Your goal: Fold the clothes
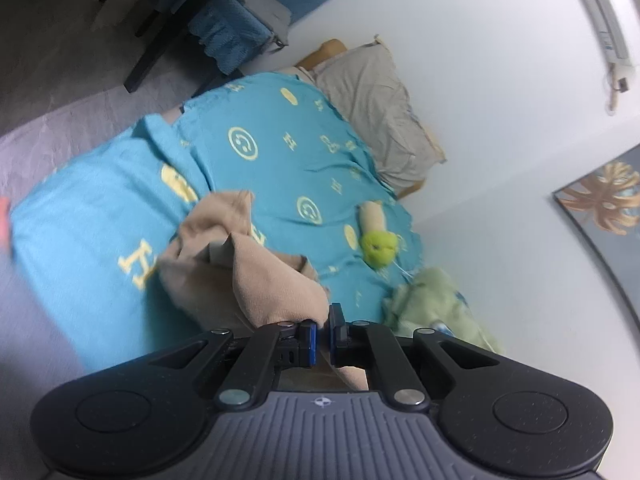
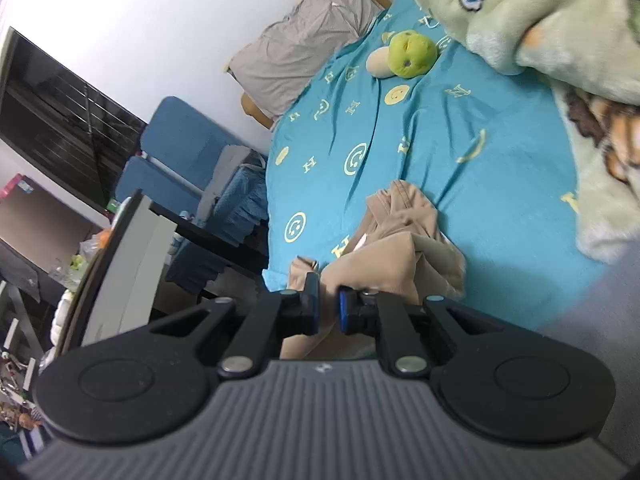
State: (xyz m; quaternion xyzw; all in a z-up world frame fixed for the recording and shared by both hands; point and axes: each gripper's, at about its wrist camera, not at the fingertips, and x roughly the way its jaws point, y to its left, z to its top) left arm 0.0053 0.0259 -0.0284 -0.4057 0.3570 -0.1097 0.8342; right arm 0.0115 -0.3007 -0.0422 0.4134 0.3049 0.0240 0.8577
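Note:
A tan garment (image 1: 256,276) lies bunched on the turquoise bedsheet (image 1: 100,240). My left gripper (image 1: 323,326) is shut on the garment's near edge, with tan cloth pinched between the blue pads. In the right wrist view the same garment (image 2: 400,248) hangs in folds from my right gripper (image 2: 329,304), which is shut on another part of its edge. Both grippers hold the cloth lifted above the bed (image 2: 480,184).
A green and beige plush toy (image 2: 404,56) lies on the sheet near a grey pillow (image 2: 304,40). A pale green fleece blanket (image 2: 560,40) is heaped at the bed's side. A blue chair (image 2: 192,152) and a dark table (image 1: 160,40) stand beside the bed.

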